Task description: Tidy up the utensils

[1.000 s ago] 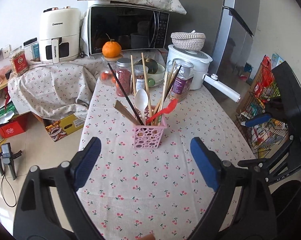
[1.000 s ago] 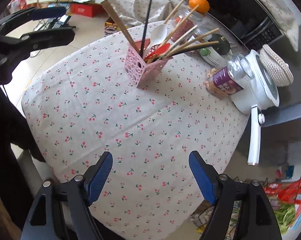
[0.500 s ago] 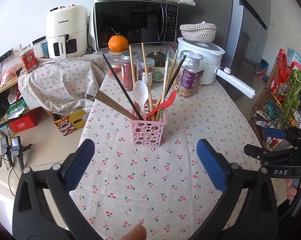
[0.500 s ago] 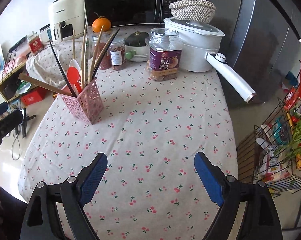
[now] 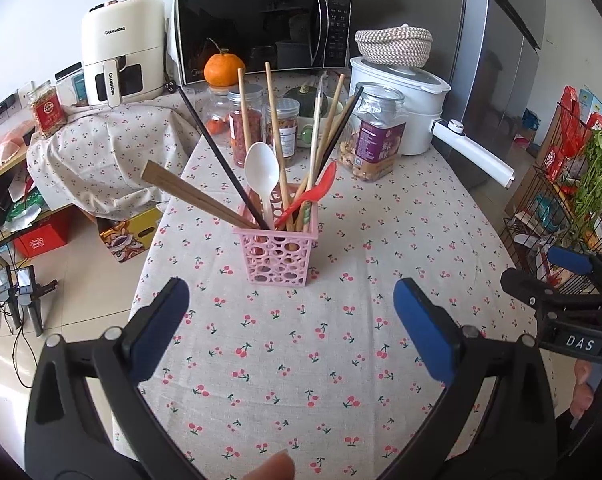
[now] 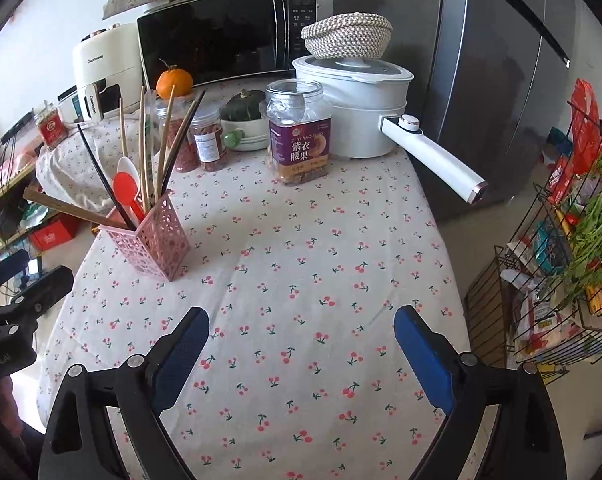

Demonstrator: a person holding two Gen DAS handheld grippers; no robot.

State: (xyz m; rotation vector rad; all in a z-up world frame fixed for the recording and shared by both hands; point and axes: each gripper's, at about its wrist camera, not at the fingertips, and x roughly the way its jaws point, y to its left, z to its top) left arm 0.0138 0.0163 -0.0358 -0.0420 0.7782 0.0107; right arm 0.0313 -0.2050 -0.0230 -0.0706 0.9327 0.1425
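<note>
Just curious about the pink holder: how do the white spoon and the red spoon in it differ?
The white plastic spoon stands nearly upright, while the red plastic spoon leans right. The white bowl looks larger and sits higher than the red one. Both stand handle-down in the pink perforated basket.

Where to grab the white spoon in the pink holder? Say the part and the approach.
Grip the white spoon at its bowl, coming from above. The bowl stands upright above the pink holder; its handle is buried among chopsticks, so a side approach looks crowded.
</note>
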